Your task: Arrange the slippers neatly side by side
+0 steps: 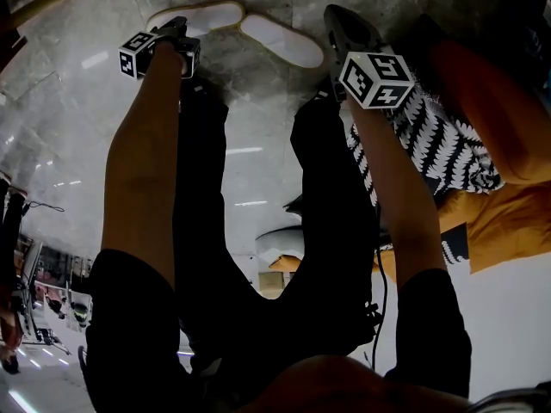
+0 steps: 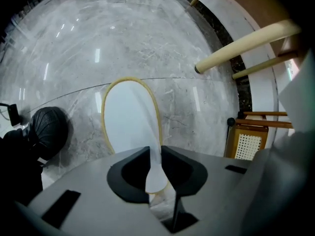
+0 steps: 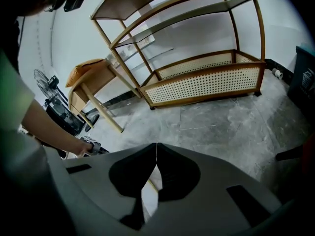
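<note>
Alignment is judged incomplete: the left slipper (image 1: 211, 14) and right slipper (image 1: 284, 41) lie near each other on the floor (image 1: 258, 119) but splayed, the left gripper (image 2: 155, 156) narrowed onto the left slipper's edge, the right gripper (image 3: 156, 154) fully closed, apparently empty

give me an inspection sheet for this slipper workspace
surface: glossy grey marble floor
job's things: white left slipper and right slipper lie nearly end to end at an angle, not side by side
clutter: patterned cloth, orange fabric
grippers: left gripper jaws a narrow gap apart at the left slipper's end, pinch unclear; right gripper jaws shut, near the right slipper
cables: black cable by the person's right arm
surroundings: rattan shelf, table
</note>
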